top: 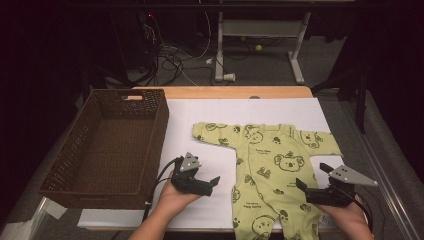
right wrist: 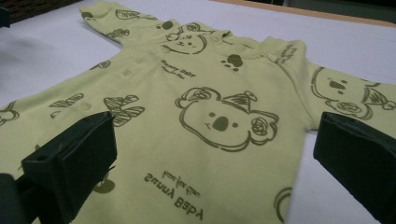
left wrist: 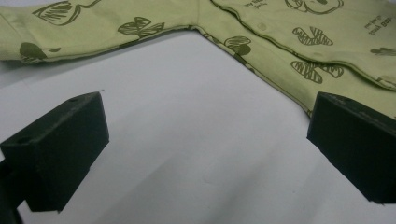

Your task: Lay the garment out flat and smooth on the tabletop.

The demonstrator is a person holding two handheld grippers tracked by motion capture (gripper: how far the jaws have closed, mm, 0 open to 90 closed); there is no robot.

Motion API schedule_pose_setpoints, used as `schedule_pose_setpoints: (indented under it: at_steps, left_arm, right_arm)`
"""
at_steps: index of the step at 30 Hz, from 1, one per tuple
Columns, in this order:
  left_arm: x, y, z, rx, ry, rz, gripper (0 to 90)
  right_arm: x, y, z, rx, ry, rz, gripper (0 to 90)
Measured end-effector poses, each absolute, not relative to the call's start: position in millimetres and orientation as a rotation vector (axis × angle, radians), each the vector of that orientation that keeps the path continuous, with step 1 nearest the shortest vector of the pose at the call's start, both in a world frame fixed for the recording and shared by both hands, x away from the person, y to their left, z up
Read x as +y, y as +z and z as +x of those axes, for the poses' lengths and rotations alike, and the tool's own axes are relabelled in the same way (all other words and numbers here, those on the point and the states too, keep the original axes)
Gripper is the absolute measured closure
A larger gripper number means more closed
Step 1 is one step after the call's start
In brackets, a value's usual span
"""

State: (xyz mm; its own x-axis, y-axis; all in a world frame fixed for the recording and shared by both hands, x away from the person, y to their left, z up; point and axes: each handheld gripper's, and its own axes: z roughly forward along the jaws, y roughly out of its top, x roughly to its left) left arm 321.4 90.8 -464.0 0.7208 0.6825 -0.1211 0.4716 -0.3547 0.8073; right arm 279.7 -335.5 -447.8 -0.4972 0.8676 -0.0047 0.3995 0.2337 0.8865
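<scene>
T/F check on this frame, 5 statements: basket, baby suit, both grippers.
1. The wicker basket holds a folded garment. False: nothing shows inside it.
2. The green baby suit lies spread flat on the white sheet. True.
3. The left gripper is open, clear of the suit. True.
4. The right gripper is shut on a sleeve. False: it is open and holds nothing.
5. The basket stands to the right of the suit. False: it stands to its left in the high view.
</scene>
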Motion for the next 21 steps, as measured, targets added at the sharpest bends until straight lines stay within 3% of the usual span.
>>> schedule_pose_setpoints:
  at_steps: [15,21]
  left_arm:
    - [84.4,-461.7,329.1,0.872,0.261,1.969,0.0]
    - [77.7,-456.4,335.9,0.858,0.293,1.997,0.0]
  right_arm:
    - [-348.6,-447.7,266.0,1.955,1.205,1.208,0.8]
    - [-356.2,-448.4,230.4,1.958,1.172,1.227,13.9]
